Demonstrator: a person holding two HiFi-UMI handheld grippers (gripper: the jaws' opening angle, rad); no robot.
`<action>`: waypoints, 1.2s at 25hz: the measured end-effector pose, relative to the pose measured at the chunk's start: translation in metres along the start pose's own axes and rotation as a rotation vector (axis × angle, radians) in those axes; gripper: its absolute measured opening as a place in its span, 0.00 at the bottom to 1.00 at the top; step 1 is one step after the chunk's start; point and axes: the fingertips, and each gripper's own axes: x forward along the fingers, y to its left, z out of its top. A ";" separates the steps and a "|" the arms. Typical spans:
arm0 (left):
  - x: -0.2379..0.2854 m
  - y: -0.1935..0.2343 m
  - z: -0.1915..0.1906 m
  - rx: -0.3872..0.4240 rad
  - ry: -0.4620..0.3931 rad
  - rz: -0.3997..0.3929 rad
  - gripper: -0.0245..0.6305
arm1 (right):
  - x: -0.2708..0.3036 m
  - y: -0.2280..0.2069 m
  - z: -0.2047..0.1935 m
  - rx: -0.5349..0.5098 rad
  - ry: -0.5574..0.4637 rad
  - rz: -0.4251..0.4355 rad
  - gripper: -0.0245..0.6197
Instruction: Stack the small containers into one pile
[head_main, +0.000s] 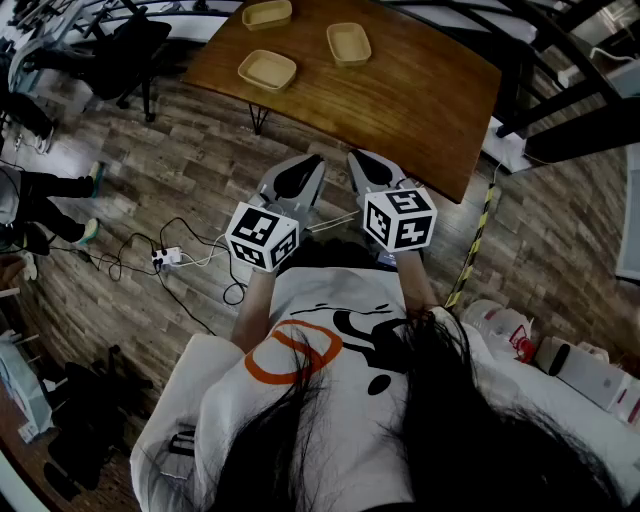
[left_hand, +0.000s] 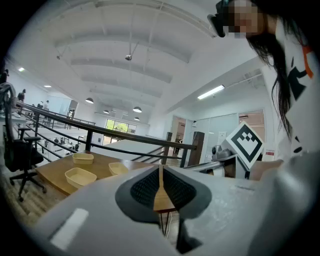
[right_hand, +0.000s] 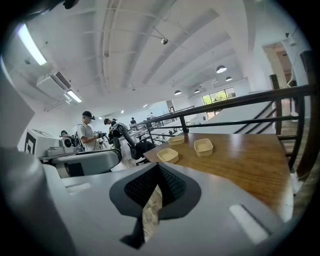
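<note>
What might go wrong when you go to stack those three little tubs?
The left gripper and the right gripper are both shut; unless they open first, they might just push a container along the table. The cables on the floor could trip the person stepping closer.

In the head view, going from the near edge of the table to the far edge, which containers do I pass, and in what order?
On the wooden table: near-left container → right container → far-left container, cut off by the picture's top edge.
</note>
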 end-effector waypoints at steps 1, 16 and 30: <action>0.000 -0.001 -0.001 0.000 -0.001 -0.001 0.04 | 0.000 -0.001 -0.001 0.000 0.000 0.000 0.07; 0.012 -0.017 -0.008 0.002 0.001 0.013 0.04 | -0.010 -0.010 -0.013 -0.014 0.005 0.065 0.07; 0.034 0.015 -0.002 -0.005 0.016 0.027 0.04 | 0.024 -0.009 0.003 -0.047 -0.007 0.155 0.07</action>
